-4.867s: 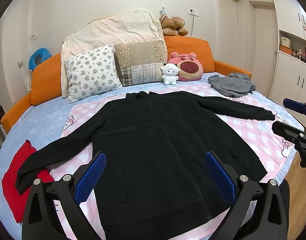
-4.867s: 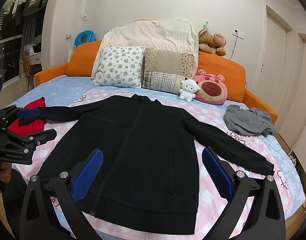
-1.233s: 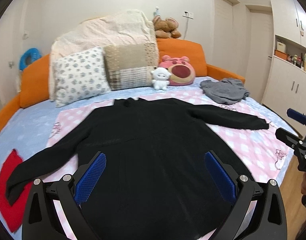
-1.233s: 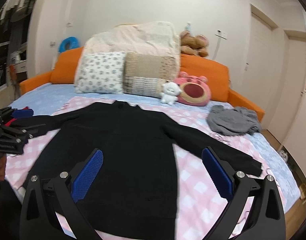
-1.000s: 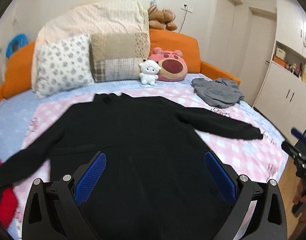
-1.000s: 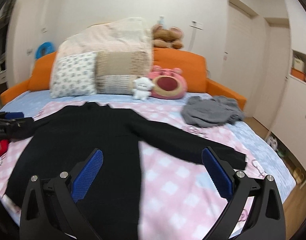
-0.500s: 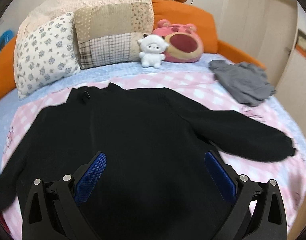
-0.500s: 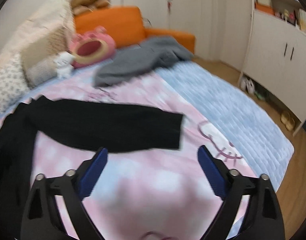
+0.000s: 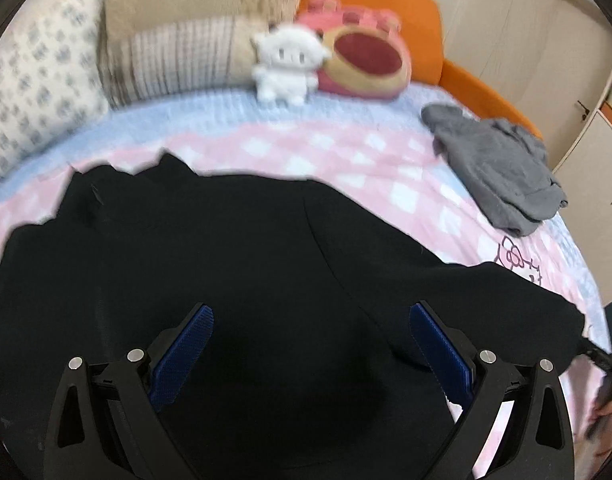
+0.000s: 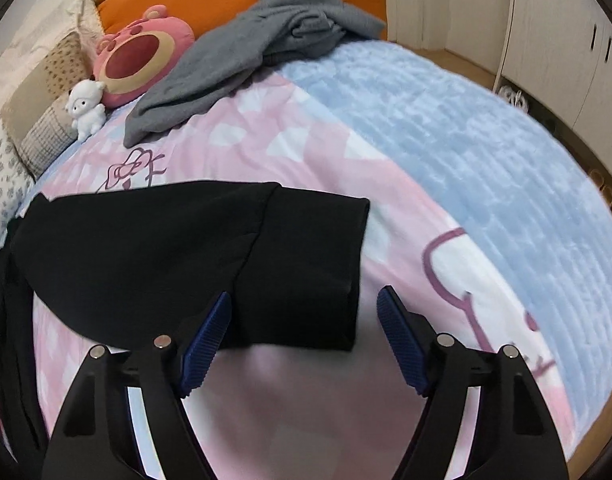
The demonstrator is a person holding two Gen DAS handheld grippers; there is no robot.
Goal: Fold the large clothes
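Black jacket (image 9: 234, 264) is lying flat on the pink checked blanket (image 9: 345, 152) on the bed, collar toward the pillows. Left gripper (image 9: 307, 320) is hovering over the jacket body, jaws standing wide apart, nothing clamped. Right gripper (image 10: 302, 312) is angling down at the sleeve cuff (image 10: 313, 264); jaws have just been closing, with the cuff's lower edge lying in the gap between the blue pads (image 10: 210, 332), pads not pressing it. Grey garment (image 10: 242, 48) is lying well apart near the pink bear plush (image 10: 142, 56) and the white sheep plush (image 9: 286, 64).
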